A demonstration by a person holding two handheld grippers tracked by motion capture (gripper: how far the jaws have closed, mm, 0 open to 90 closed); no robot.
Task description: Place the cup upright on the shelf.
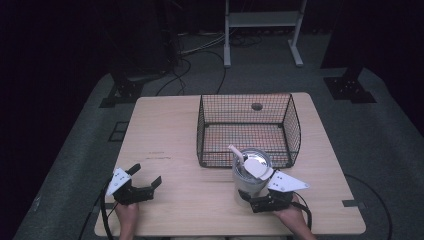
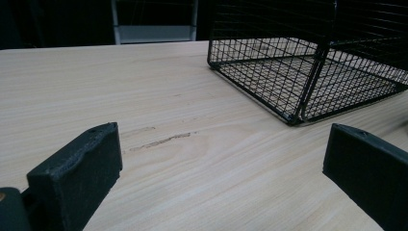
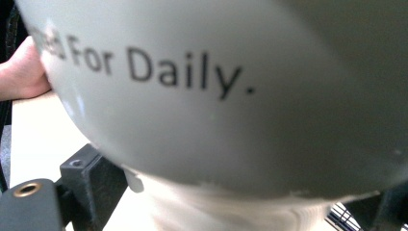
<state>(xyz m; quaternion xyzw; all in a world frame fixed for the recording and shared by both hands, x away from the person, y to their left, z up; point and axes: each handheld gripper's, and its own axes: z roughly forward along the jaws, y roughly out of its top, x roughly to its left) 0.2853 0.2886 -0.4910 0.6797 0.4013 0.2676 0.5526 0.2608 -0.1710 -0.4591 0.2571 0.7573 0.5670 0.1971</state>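
We count one wire basket (image 1: 249, 131) at the far middle of the surface (image 1: 165, 130), one pale tumbler (image 1: 251, 176) with one straw (image 1: 236, 152) just near of it, and two grippers: one near left (image 1: 146, 178), one near right (image 1: 260, 199). One small dark disc (image 1: 257, 106) shows at the basket's far side.

Dim room; grey carpet (image 1: 380, 145); black cables (image 1: 200, 60); white stand (image 1: 262, 22) behind wooden table (image 1: 165, 130)
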